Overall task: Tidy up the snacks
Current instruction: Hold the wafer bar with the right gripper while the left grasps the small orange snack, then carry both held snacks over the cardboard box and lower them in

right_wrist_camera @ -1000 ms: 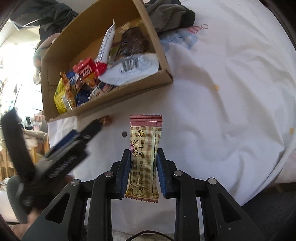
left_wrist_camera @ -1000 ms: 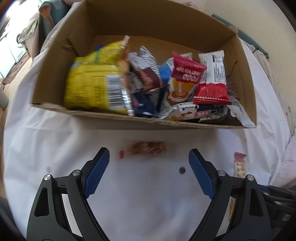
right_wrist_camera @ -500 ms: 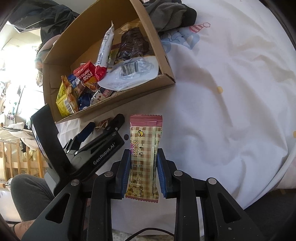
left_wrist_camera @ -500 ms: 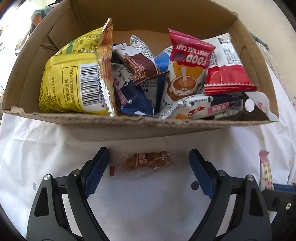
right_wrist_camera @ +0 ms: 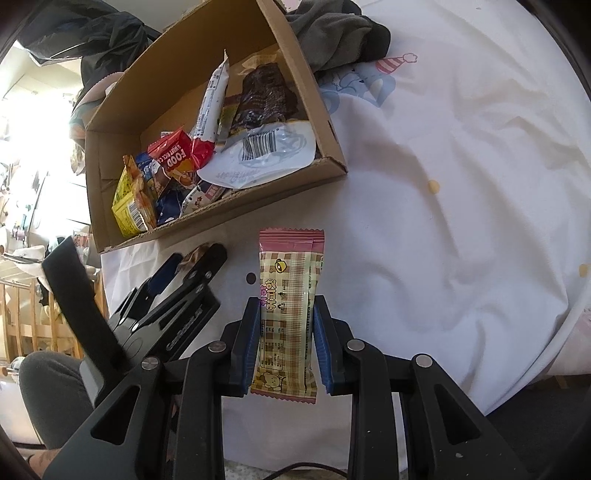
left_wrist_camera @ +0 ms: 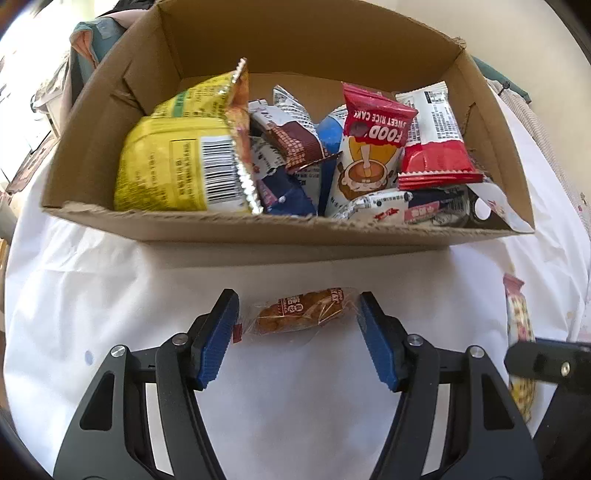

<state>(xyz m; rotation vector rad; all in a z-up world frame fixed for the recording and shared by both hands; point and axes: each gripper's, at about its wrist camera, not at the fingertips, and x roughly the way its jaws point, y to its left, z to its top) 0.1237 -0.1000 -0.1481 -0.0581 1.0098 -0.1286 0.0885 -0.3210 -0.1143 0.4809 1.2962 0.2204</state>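
Note:
A small clear packet of brown snack lies on the white sheet just in front of the cardboard box. My left gripper straddles it lengthwise. Its jaws are closing, and the blue pads stand close to the wrapper's ends without visibly pressing. The box holds several snacks, among them a yellow bag and a red rice-cake pack. My right gripper is shut on a pink-and-cream checked snack bar, held above the sheet. The right wrist view shows the left gripper beside it.
The white printed sheet stretches to the right of the box. A grey cloth lies behind the box's far corner and a black bag behind its left end. A person's leg in grey trousers is at the lower left.
The left gripper's jaws have narrowed around the brown packet, which now lies between the pads. The right gripper and its bar have not moved.

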